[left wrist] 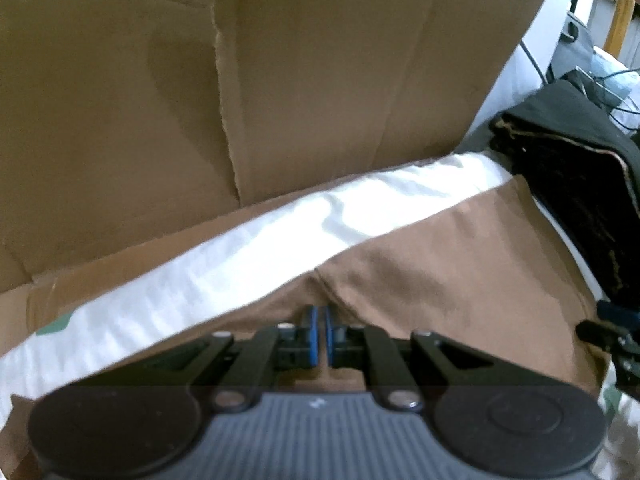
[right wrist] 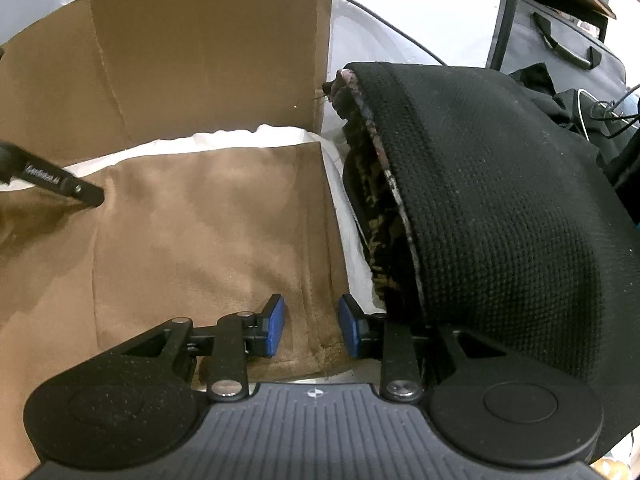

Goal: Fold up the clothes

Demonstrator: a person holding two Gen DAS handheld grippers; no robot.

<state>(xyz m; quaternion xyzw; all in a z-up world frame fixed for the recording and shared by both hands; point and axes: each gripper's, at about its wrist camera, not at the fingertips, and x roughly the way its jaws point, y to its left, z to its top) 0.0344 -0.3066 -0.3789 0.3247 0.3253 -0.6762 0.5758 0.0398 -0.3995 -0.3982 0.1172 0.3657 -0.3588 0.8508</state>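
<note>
The brown cotton garment (right wrist: 208, 216) lies flat on a white sheet (left wrist: 248, 240), between a tall cardboard panel (left wrist: 280, 80) far off and a dark folded pile (right wrist: 500, 200) right. The left gripper (left wrist: 319, 334) sits low, fingers pinched on a seam; that thin bite could slip. The right gripper (right wrist: 311, 326) hovers at the near-right hem, fingers spread, crowding the pile.

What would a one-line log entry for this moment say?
left gripper: shut on brown garment | right gripper: open, over its edge | dark folded clothes: beside
</note>
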